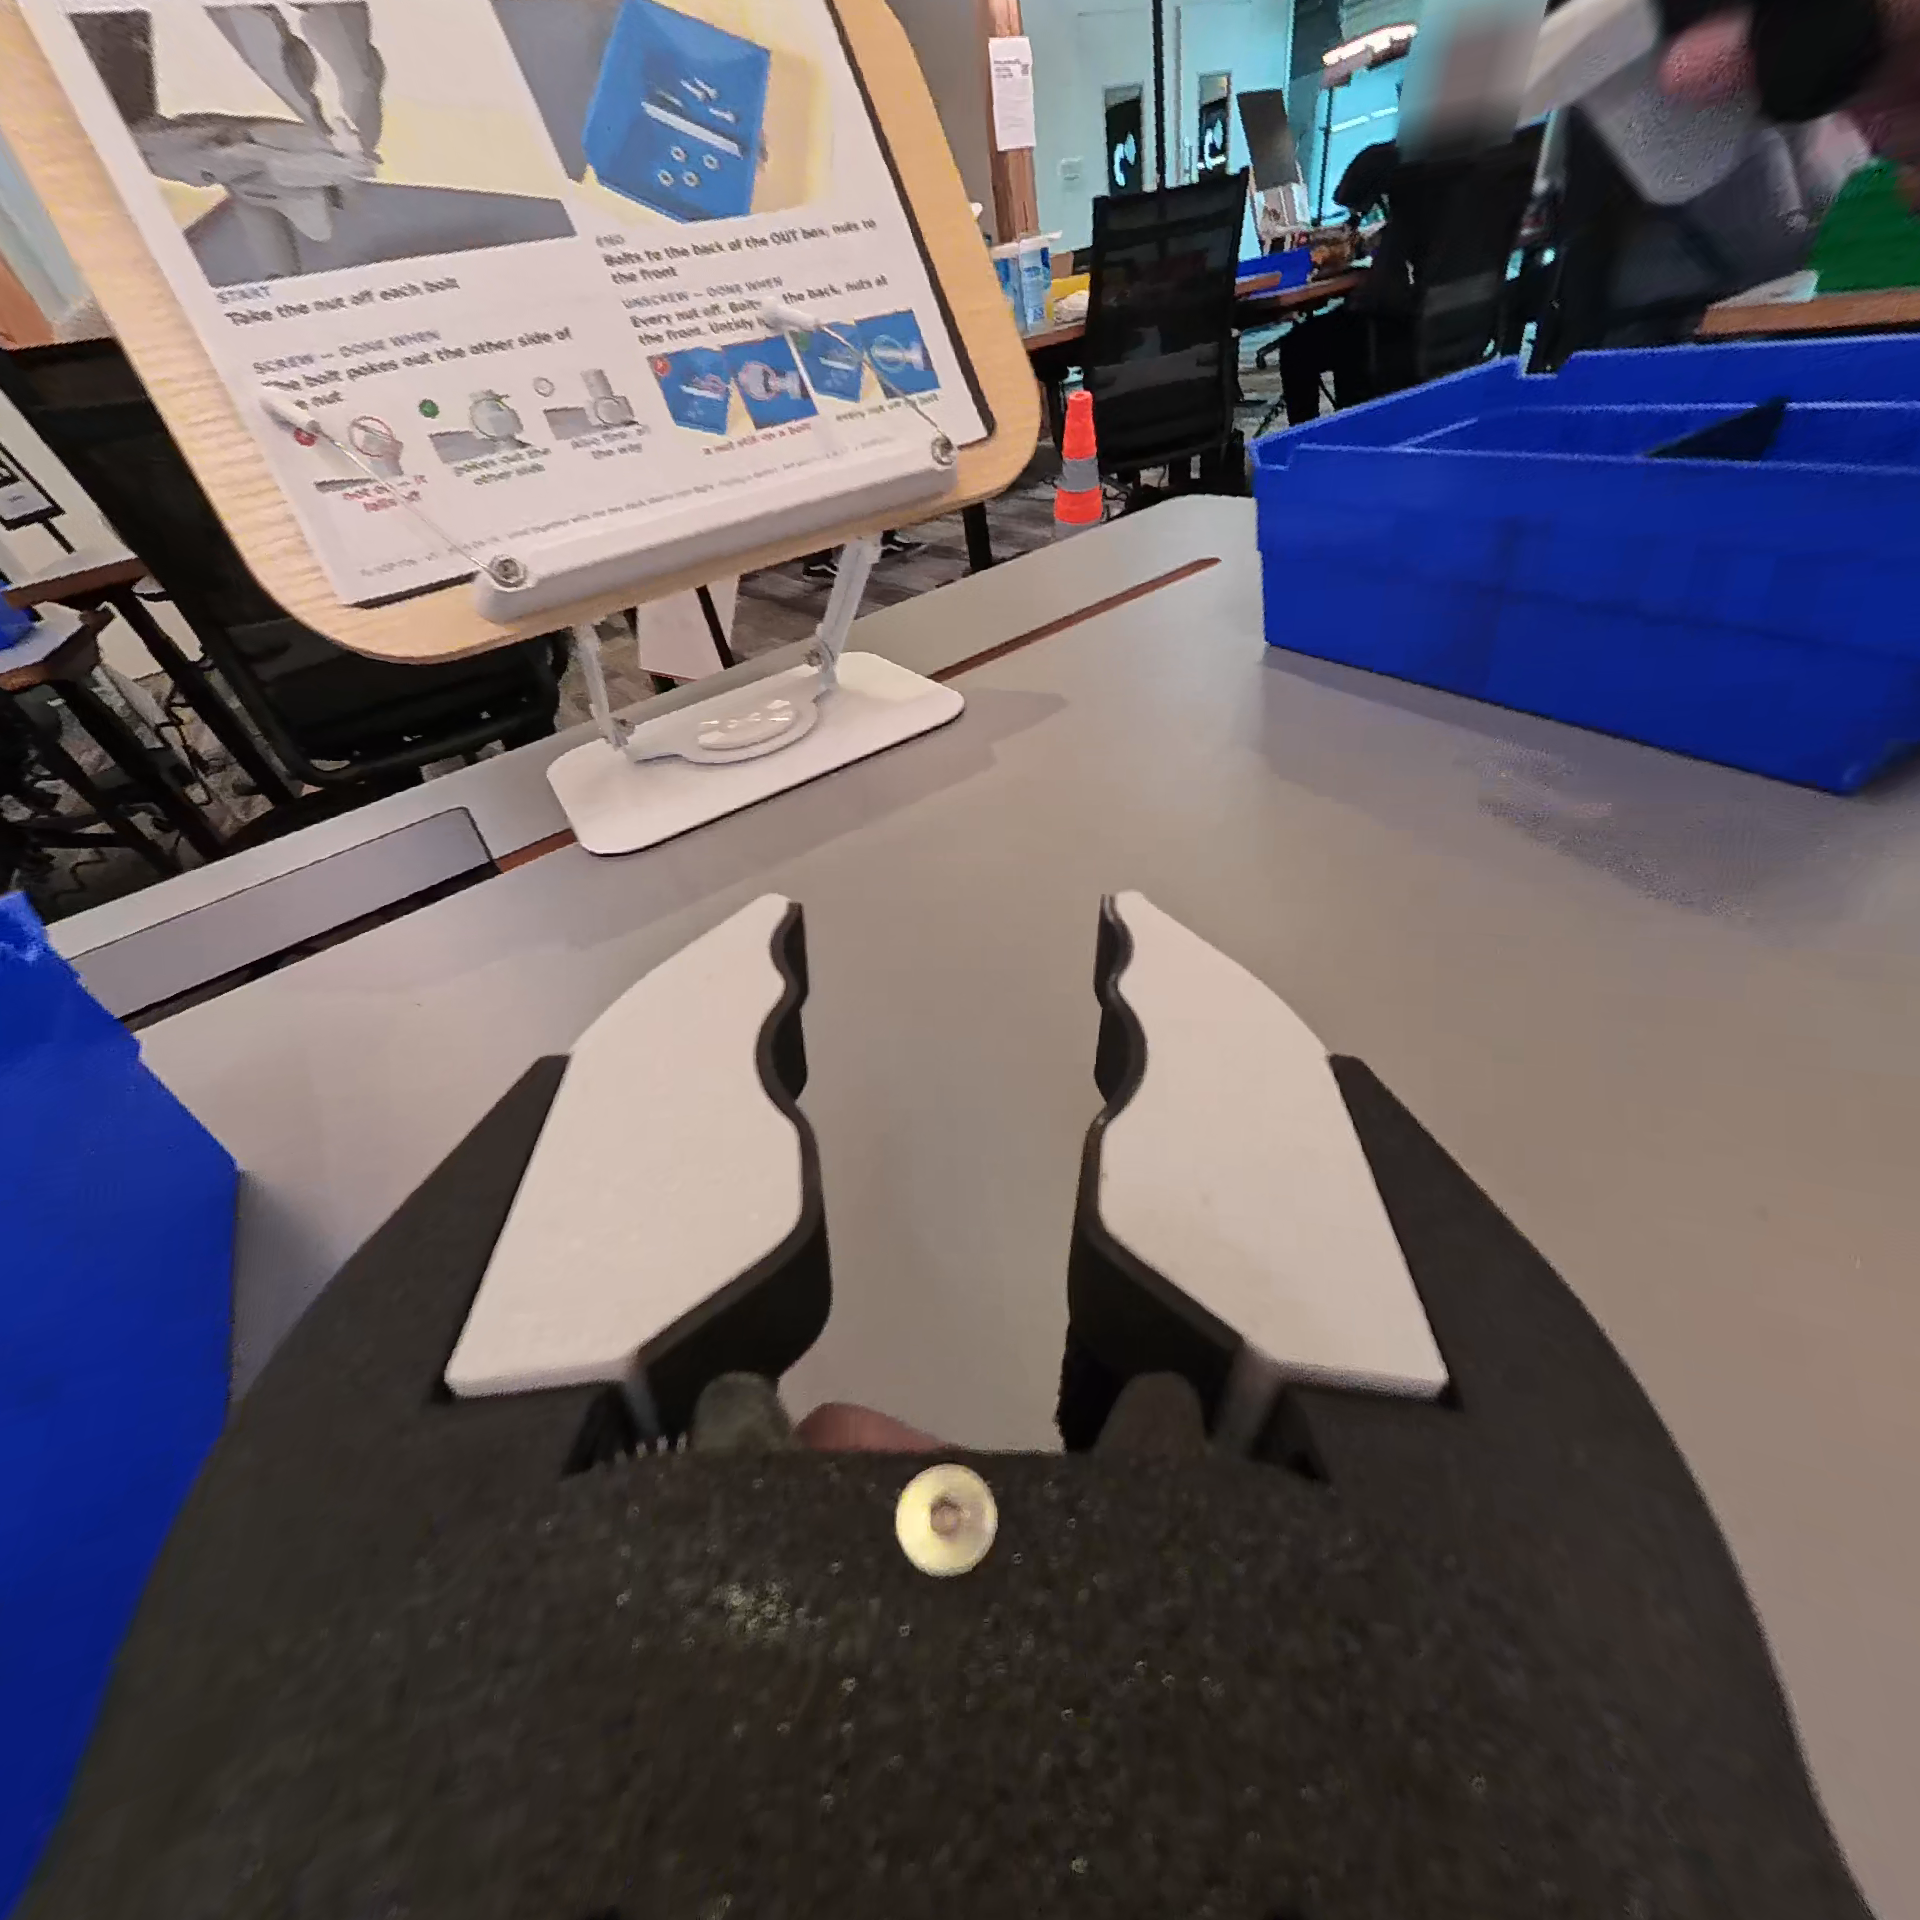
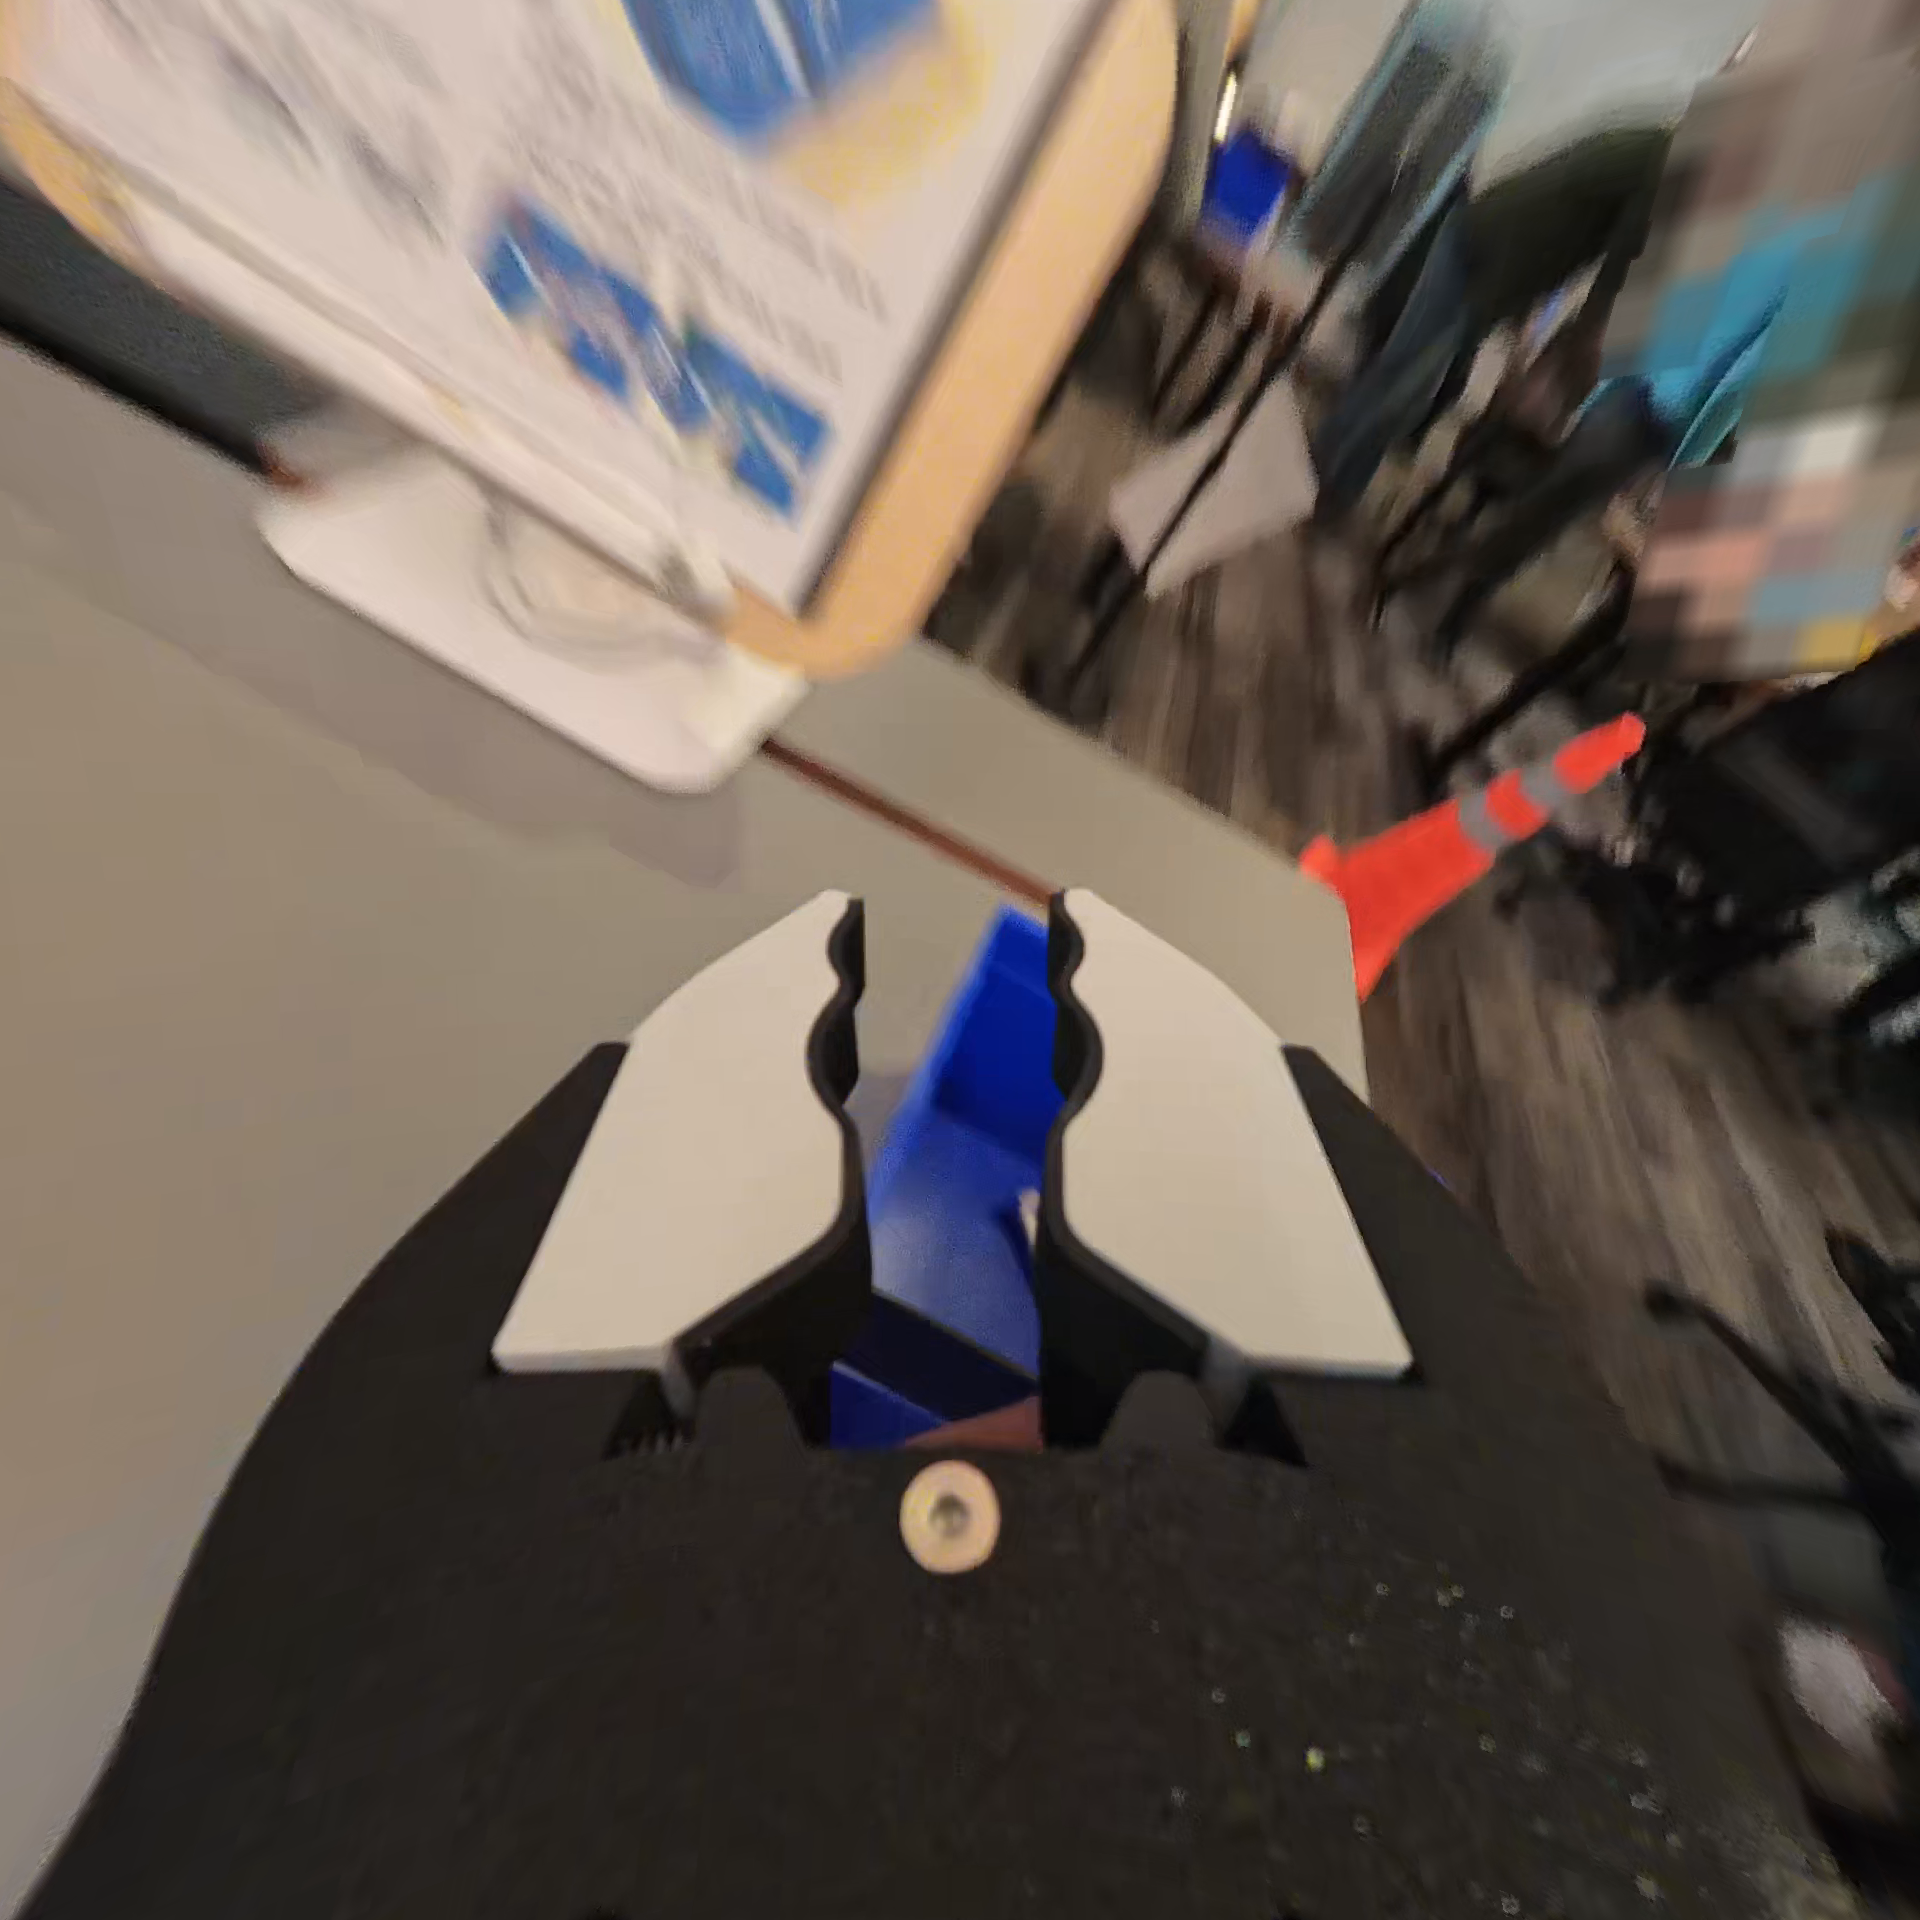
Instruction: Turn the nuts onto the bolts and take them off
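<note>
Grey matte tabletop [image 1: 1351,987] lay under the left gripper [image 1: 951,914], its wavy-edged white fingers [image 1: 665,1143] spread wide and empty. The right gripper [image 2: 956,925] gaped narrowly, empty, above a blue plastic bin [image 2: 977,1049]; nuts and bolts were not visible.

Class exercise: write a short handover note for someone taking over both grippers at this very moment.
Left gripper: open, empty, over bare grey table.
Right gripper: open, empty, above the blue bin at the table's right side; that view is motion-blurred.
Things: a blue bin's edge at left; instruction stand at the back. No nuts or bolts can be made out.
Done: nothing visible.
Left: find the bolts and nuts in the bins, then start turning.
</note>
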Demonstrator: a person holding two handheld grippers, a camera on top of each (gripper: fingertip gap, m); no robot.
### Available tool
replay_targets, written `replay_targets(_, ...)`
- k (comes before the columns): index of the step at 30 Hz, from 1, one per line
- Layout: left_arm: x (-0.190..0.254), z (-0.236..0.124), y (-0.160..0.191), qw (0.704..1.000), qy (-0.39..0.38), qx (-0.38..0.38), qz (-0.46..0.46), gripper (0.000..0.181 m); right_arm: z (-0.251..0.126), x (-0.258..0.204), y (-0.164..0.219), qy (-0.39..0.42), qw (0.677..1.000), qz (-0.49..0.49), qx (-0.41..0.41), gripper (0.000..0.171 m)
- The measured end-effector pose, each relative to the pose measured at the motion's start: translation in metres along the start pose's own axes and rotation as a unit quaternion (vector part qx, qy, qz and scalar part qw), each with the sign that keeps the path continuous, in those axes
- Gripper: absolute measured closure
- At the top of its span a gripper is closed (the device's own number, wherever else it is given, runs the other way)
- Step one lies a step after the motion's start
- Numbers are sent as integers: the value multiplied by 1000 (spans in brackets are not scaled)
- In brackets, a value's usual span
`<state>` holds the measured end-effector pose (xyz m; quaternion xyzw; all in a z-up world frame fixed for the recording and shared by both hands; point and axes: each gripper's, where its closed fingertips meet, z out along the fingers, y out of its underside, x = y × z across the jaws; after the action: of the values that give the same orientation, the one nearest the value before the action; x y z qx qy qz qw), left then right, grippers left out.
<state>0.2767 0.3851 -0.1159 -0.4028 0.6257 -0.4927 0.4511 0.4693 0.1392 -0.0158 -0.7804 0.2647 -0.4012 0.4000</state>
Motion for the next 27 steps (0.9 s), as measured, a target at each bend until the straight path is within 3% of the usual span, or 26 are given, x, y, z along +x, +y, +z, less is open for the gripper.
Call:
replay_targets(2, -7, -1, -3, 1000, -18, 10, -1, 129, -27, -38, -27, -3, 995, 19, 100, 139)
replay_targets(5, -19, -5, -7, 999, -47, 22, -1, 130, -50, -97, -36, -24, 980, 54, 191, 138)
replay_targets(12, -40, -4, 2, 996, -73, 7, -46, 132, -25, -171, 17, -52, 973, 154, 163, 131)
replay_targets(20, -44, 0, 7, 995, -75, -8, -60, 131, -22, -161, 39, -40, 979, 140, 145, 129)
replay_targets(27, -35, 2, 9, 997, -76, -17, -25, 132, -25, -169, 34, -44, 980, 115, 154, 132)
